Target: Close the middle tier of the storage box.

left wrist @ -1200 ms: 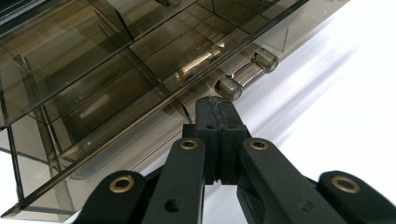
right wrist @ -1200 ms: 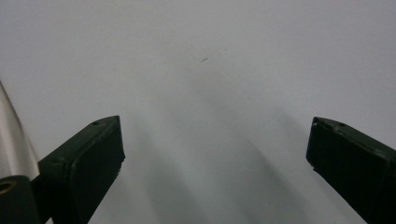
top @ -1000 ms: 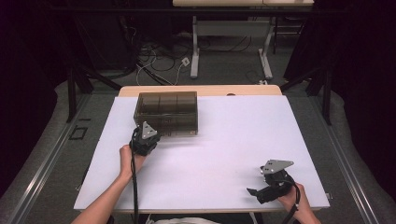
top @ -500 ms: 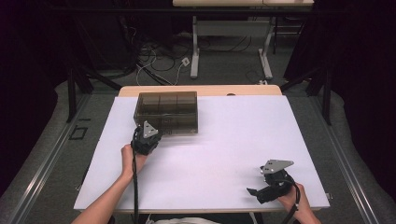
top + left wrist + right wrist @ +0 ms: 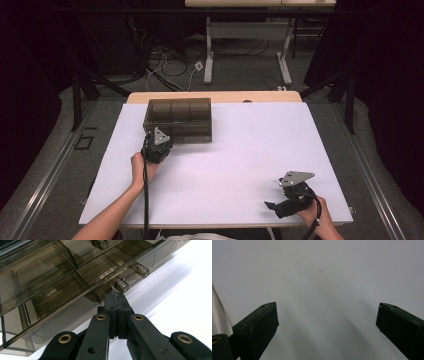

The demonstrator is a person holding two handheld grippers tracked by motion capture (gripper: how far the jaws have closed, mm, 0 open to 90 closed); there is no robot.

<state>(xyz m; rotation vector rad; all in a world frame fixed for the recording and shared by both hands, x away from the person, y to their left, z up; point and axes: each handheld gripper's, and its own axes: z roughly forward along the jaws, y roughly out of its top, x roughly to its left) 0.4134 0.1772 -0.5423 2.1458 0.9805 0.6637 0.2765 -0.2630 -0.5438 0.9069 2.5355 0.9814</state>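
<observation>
So: the smoked clear plastic box [image 5: 178, 120] sits at the far left part of the white table [image 5: 250, 150], lid down, inner dividers visible through the top. Its long front side faces the person. The left gripper view shows the box [image 5: 62, 282] up close, with a small cylindrical latch [image 5: 131, 277] on the front edge.

Left gripper [image 5: 116, 296] has its jaws pressed together, pads flat against each other, nothing between them. The tips sit right at the box's front wall just below the latch; looks like contact, but the angle is too tight to be sure. From above, the left gripper [image 5: 152, 134] is at the box's near left corner, with the left hand [image 5: 140, 165] behind it and the cable trailing back toward the person.

Right gripper [image 5: 270, 206] is well apart from the box, low near the near right edge of the table, held in the right hand [image 5: 315, 212]. Its jaws are spread wide over bare table [image 5: 324, 290], nothing between them.
</observation>
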